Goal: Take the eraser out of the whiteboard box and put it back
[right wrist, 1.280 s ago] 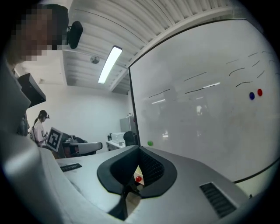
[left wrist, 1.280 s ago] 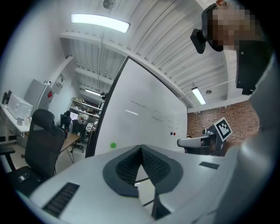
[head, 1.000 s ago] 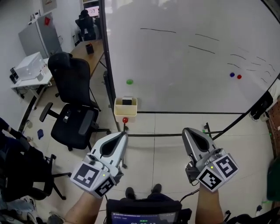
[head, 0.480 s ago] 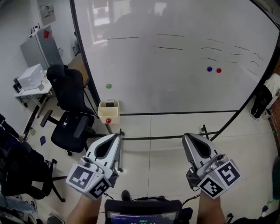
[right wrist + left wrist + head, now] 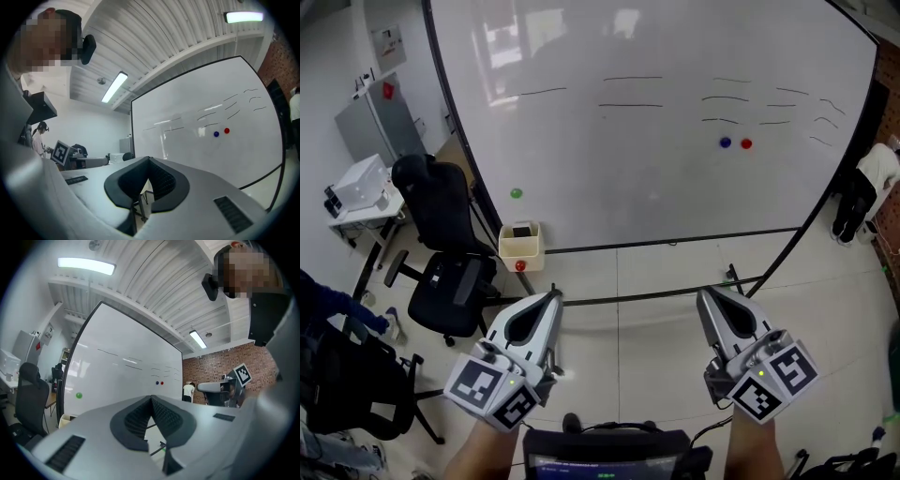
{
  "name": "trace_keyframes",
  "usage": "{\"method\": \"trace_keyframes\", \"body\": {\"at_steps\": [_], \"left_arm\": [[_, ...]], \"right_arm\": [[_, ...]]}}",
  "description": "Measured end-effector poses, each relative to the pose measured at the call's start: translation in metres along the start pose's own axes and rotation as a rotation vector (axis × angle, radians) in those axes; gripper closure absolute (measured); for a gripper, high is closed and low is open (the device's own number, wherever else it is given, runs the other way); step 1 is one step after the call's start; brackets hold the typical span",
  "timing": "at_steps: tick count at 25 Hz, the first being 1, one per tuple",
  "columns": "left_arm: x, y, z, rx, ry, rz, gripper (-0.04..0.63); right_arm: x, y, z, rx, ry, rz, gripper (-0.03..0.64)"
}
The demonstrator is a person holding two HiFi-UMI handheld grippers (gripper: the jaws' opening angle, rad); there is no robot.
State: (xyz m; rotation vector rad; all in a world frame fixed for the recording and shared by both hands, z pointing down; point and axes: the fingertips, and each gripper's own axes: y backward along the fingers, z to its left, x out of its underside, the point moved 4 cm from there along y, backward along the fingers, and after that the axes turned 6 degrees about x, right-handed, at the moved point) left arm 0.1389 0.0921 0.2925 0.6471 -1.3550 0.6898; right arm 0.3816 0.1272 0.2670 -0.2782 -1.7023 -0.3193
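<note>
A cream whiteboard box (image 5: 521,247) hangs at the lower left corner of the whiteboard (image 5: 647,159), with the dark eraser (image 5: 521,231) lying in it and a red magnet (image 5: 520,265) on its front. My left gripper (image 5: 553,295) is held level, a good way in front of the box and slightly to its right; it is shut and empty. My right gripper (image 5: 705,293) is level too, farther right, shut with nothing in it. In the left gripper view the jaws (image 5: 151,398) meet; the box (image 5: 63,418) shows low at the left. The right gripper (image 5: 149,159) faces the board.
A black office chair (image 5: 441,253) stands left of the box. The board's stand feet (image 5: 736,277) rest on the tiled floor ahead. A desk with a printer (image 5: 358,187) is at far left. A person (image 5: 862,187) stands at the right edge. Green (image 5: 517,193), blue (image 5: 725,142) and red (image 5: 746,143) magnets sit on the board.
In the head view the whiteboard, box and chair have slid to the left and more of the board shows. Both grippers keep their places in the picture, jaws still shut.
</note>
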Motion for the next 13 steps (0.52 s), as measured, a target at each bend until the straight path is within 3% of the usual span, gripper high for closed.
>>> {"method": "trace_keyframes", "body": {"at_steps": [13], "left_arm": [[-0.003,0.01,0.005,0.002,0.001,-0.006,0.558]], "right_arm": [[-0.001,0.001,0.012,0.016,0.009,-0.001,0.598]]}}
